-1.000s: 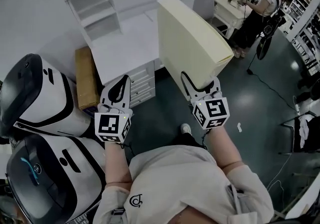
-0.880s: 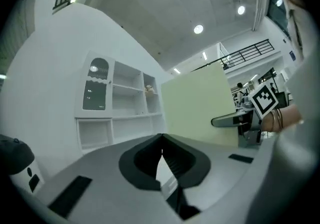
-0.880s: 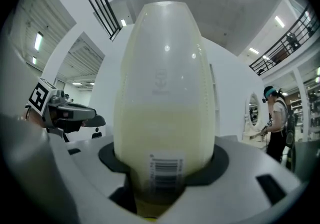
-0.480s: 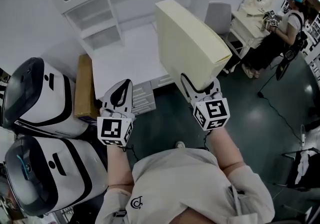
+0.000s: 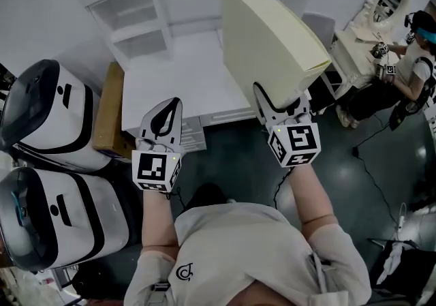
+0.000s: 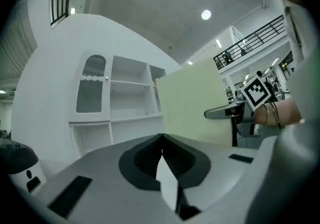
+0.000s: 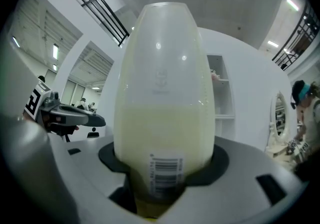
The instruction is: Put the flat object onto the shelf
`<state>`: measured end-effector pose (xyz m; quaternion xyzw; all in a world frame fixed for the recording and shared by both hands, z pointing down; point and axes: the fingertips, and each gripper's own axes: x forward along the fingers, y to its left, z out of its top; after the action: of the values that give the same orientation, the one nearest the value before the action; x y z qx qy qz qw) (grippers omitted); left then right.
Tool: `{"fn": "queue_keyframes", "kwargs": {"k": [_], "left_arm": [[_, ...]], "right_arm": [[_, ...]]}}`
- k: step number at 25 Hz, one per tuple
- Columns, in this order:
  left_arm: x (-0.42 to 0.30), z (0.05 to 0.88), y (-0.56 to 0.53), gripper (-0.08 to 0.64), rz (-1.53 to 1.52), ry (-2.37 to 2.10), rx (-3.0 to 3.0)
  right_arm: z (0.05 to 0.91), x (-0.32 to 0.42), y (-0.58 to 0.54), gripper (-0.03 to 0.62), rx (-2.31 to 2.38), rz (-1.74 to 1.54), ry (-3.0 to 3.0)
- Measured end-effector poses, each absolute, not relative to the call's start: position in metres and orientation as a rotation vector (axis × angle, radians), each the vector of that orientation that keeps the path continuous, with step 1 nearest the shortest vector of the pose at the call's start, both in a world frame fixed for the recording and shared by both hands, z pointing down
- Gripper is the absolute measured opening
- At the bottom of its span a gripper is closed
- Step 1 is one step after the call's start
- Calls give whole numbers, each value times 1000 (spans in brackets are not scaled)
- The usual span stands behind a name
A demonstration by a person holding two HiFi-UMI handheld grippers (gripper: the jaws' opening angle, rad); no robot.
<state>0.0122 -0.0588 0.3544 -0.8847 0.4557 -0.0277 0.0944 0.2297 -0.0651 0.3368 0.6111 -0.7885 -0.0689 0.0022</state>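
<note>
A large pale-yellow flat board [image 5: 269, 42] stands on edge, held by its lower corner in my right gripper [image 5: 279, 108], whose jaws are shut on it. In the right gripper view the board [image 7: 162, 93] rises straight up from between the jaws, a barcode sticker near its base. My left gripper [image 5: 162, 120] hangs shut and empty to the left, over the white desk's front edge; the left gripper view shows its jaws [image 6: 162, 160] pressed together. The white shelf unit [image 5: 146, 8] with open compartments stands at the back of the desk, beyond the board.
A white desk [image 5: 170, 83] with drawers lies below the shelf. A cardboard box [image 5: 109, 110] leans at its left side. Two white-and-black rounded machines [image 5: 48, 120] stand at far left. A person [image 5: 412, 66] sits at a vanity table with mirror at the right.
Both grippers and the board have drifted slightly right and up in the head view, the shelf unit and desk now sitting more squarely ahead. The grip has not changed.
</note>
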Motion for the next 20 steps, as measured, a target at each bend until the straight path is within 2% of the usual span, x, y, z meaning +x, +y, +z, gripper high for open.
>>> {"fn": "queue_keyframes", "kwargs": {"k": [10,20], "left_arm": [[-12,329,-148,14,-67,1409,-2543],[-46,328,-221,14,-74,1402,-2543]], "right_arm": [[292,208,-175,272,1884,-369,-2466],[203,185,-279,282,1806,-790,-2103]]}}
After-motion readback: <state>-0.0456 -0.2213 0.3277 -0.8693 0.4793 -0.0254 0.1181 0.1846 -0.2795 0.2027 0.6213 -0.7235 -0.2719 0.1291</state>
